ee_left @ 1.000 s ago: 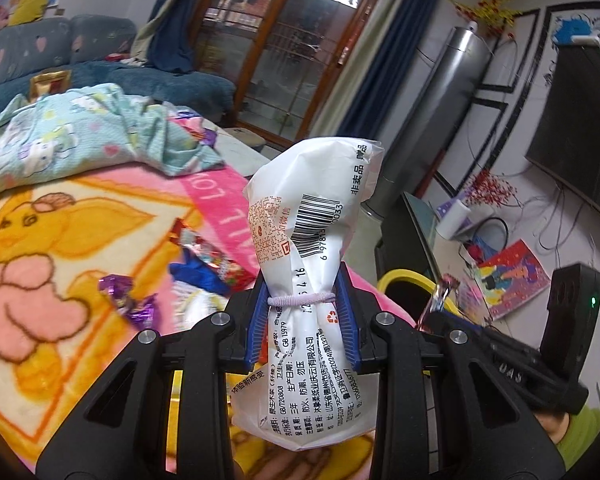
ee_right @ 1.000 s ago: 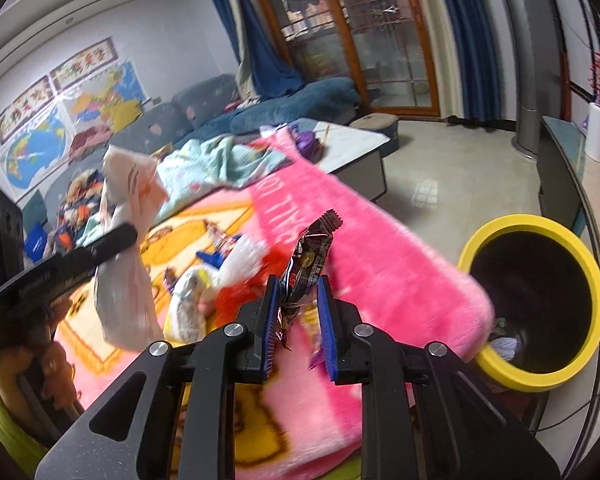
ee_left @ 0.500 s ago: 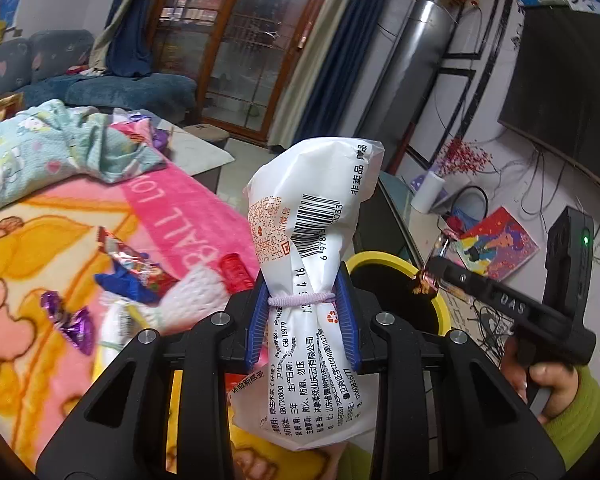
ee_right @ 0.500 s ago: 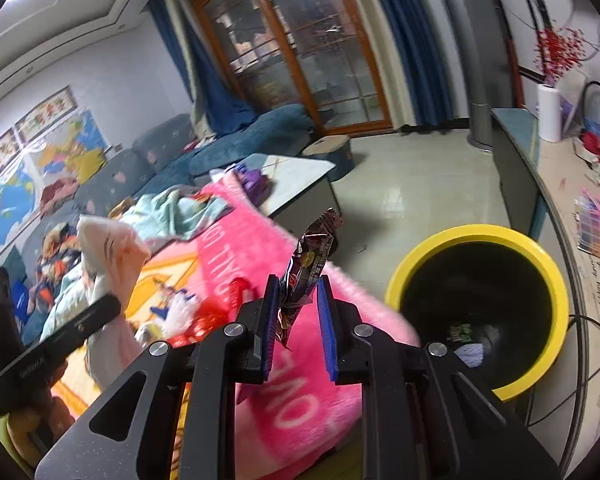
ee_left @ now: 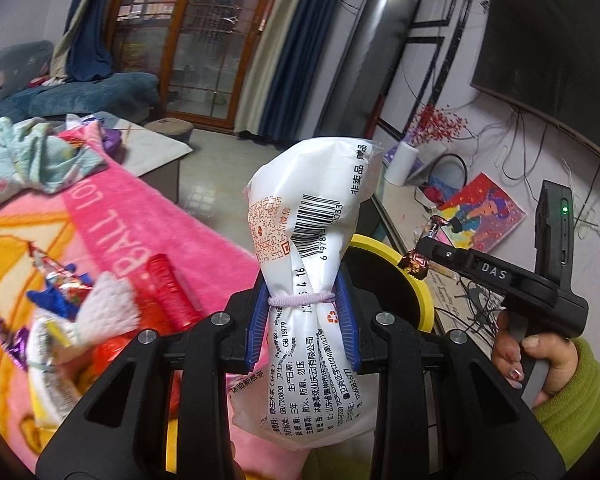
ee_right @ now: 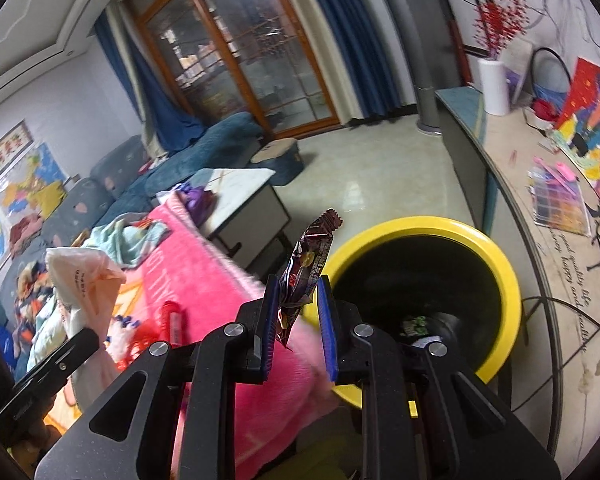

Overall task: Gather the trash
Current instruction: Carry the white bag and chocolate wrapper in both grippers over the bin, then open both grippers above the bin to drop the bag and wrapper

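My left gripper (ee_left: 302, 316) is shut on a white plastic packet (ee_left: 306, 248) tied with a hair band, held upright just in front of the yellow-rimmed bin (ee_left: 404, 268). My right gripper (ee_right: 298, 316) holds a dark red snack wrapper (ee_right: 306, 264). Its pads stand slightly apart and the wrapper leans on the left pad. It is near the bin's rim (ee_right: 504, 280), left of the opening. The bin holds some trash at the bottom. The right gripper also shows in the left wrist view (ee_left: 418, 258), over the bin's edge.
A pink blanket (ee_left: 112, 216) carries more trash: a red wrapper (ee_left: 172, 292), a white packet (ee_left: 108, 312), a blue and foil wrapper (ee_left: 60, 288), a purple wrapper (ee_left: 10, 344). A grey low table (ee_right: 240, 200) stands behind. A counter (ee_right: 552, 216) with papers lies to the right.
Both grippers have swung right from the blanket toward the bin. The bin now fills more of the right wrist view. The right gripper's pads have parted slightly around the wrapper.
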Demonstrator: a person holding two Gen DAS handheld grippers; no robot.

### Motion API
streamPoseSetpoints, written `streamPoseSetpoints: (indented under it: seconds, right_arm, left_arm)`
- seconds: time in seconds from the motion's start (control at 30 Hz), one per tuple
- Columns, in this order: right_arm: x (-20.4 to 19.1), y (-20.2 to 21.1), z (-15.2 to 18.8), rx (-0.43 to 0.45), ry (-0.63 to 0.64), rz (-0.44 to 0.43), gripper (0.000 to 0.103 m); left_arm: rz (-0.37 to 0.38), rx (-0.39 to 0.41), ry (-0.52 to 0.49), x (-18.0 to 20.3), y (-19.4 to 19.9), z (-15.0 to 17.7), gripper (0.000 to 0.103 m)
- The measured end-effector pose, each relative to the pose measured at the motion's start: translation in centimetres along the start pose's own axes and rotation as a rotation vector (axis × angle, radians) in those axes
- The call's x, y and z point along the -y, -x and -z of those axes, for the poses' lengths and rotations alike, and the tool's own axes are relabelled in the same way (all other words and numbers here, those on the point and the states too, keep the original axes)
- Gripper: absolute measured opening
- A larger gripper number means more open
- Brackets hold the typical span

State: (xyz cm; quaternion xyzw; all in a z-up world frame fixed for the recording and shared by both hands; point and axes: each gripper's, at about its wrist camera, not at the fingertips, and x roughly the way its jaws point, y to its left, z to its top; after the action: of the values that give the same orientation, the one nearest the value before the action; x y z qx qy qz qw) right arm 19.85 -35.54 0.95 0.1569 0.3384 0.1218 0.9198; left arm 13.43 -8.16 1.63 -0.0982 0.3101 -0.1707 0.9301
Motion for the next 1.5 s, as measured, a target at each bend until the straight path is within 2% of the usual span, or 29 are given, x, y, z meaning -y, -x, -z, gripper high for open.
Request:
streamPoseSetpoints:
  seconds: [0.6,1.07,1.33,1.37,1.4,1.43,1.5]
  right_arm:
    - [8.0,-2.1,0.6,-0.054,-0.140,0.134,0.019]
    - [11.1,-3.9,1.8,-0.127,-0.177,0.139,0.020]
    - [11.5,-4.8,2.2,-0.154,-0.188,0.130,0.023]
    - [11.6,-4.8,2.3,-0.153,-0.192,0.135,0.024]
    - [11.7,-4.7,2.3,-0.151,-0.197,0.139,0.029]
    - [11.8,-4.6,2.3,-0.148,-0.201,0.142,0.036]
    - [11.9,-4.3,2.2,-0.135,-0.208,0.156,0.041]
  left_arm:
    - [0.064,-0.076,-0.099,5.7,-8.5,-0.9,0.025]
    - [0.066,-0.157,-0.127,7.8,-16.0,-2.0,0.025]
    - [0.069,-0.192,-0.113,7.8,-18.5,-2.4,0.025]
    - [0.074,-0.197,-0.105,7.7,-18.6,-2.4,0.028]
    - [0.078,-0.200,-0.100,7.6,-18.7,-2.4,0.031]
    - [0.079,-0.200,-0.096,7.5,-18.7,-2.5,0.038]
    - [0.080,-0.194,-0.091,7.3,-18.6,-2.6,0.053]
